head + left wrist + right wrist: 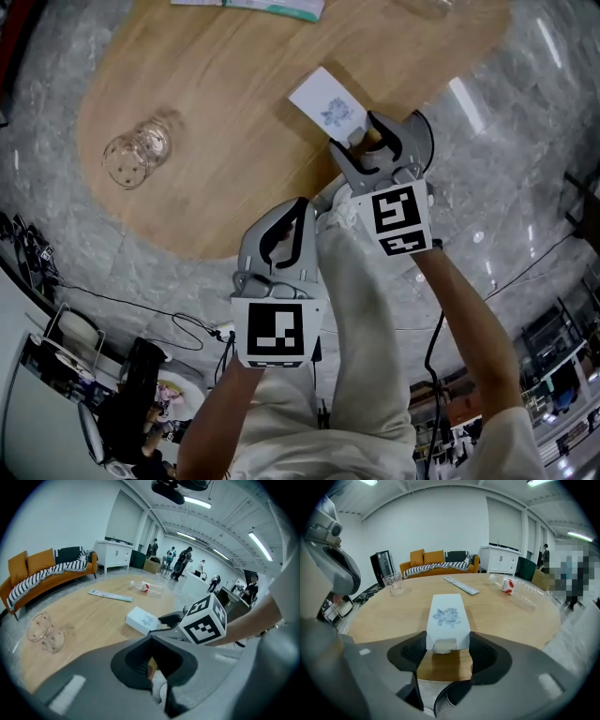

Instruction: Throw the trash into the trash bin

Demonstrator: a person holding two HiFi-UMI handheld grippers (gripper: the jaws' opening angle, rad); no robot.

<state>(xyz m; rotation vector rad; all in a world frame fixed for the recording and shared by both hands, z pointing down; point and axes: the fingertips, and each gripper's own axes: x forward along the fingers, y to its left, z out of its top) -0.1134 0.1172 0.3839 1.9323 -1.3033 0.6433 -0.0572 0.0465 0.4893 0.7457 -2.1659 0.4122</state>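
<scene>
A white carton (328, 103) printed with a blue flower lies near the edge of the round wooden table (216, 103). My right gripper (364, 139) is shut on the carton's near end; in the right gripper view the carton (447, 618) fills the gap between both pads (483, 652). My left gripper (292, 214) hangs lower, past the table edge over the person's pale trouser leg, jaws shut with nothing in them (151, 665). A dark round mesh container (449, 699) shows below the table edge under the right gripper, with its rim (427, 127) just behind the gripper.
A clear glass (136, 155) lies on the table's left part. Farther back are a flat wrapped strip (461, 585) and a clear plastic bottle (518, 590). Cables and gear lie on the marble floor (169, 328). An orange sofa (436, 562) stands by the wall.
</scene>
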